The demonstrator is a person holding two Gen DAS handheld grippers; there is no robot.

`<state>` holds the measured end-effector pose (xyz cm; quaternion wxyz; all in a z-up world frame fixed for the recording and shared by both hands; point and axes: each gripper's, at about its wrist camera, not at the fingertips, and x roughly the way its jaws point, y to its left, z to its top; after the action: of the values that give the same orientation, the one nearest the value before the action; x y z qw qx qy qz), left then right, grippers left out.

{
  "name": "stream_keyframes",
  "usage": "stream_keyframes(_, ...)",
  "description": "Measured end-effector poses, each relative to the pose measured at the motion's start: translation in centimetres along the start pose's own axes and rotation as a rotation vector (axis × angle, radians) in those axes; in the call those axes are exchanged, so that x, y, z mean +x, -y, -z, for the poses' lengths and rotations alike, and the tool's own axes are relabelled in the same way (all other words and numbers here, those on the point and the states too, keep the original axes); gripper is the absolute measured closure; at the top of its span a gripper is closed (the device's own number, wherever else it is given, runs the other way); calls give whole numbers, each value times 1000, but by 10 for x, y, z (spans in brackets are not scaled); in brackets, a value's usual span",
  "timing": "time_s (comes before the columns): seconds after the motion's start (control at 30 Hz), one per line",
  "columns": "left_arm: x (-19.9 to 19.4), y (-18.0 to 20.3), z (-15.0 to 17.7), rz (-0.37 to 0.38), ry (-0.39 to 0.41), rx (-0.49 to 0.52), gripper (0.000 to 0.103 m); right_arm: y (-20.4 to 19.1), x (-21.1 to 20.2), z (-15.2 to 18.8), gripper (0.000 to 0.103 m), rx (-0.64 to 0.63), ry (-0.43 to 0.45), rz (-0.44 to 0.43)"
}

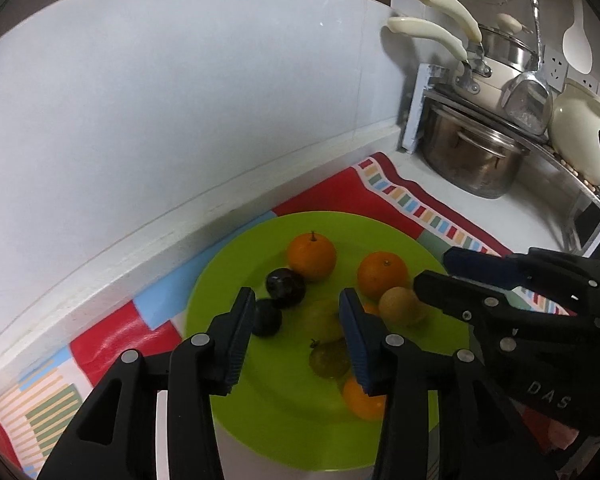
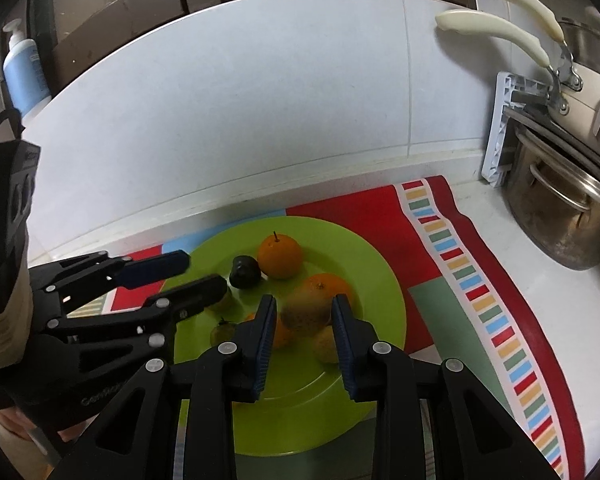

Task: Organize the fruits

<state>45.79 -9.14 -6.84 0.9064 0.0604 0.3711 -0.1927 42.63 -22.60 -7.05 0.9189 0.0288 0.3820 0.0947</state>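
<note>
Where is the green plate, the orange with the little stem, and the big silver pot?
green plate (image 2: 364, 264), right wrist view, bare far rim
stemmed orange (image 1: 312, 256), left wrist view, middle
silver pot (image 1: 472, 152), left wrist view, side wall

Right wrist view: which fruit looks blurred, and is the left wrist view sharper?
Right wrist view: the brownish fruit between the fingers is smeared, while the stemmed orange is crisp. Left wrist view: the yellow-green fruit is blurred too; both views bend the wall edge.

Fruits (image 1: 312, 255) on green plate (image 1: 380, 232)
</note>
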Motion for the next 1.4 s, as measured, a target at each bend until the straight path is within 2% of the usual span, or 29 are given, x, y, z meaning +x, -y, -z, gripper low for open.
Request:
stream_keyframes(0.27,-34,-3,6,-58,33,-26,60,-1,-21,5,69,3,32,28)
stream_keyframes(0.4,-64,0,10,-79,83,-45,54,-6,-41,9,69,-1,57,30)
stream_keyframes(0.57,-99,6,19,-98,122,-63,51,-14,-76,16,68,-21,103,42)
stream_keyframes(0.63,-115,10,26,-114,135,-70,46,-17,-91,20,64,-22,124,44)
stream_keyframes(0.8,-149,20,43,-135,167,-81,40,-26,-124,34,64,-33,148,48)
stream_keyframes(0.9,-169,27,55,-148,181,-80,34,-32,-142,45,55,-41,158,49)
stream_keyframes(1.1,-204,37,78,-185,208,-95,24,-44,-174,67,54,-52,171,42)
stream_keyframes(1.2,-219,41,89,-197,215,-110,21,-47,-190,78,46,-52,183,46)
stream_keyframes(1.4,-245,53,110,-229,231,-114,15,-51,-215,96,46,-56,188,41)
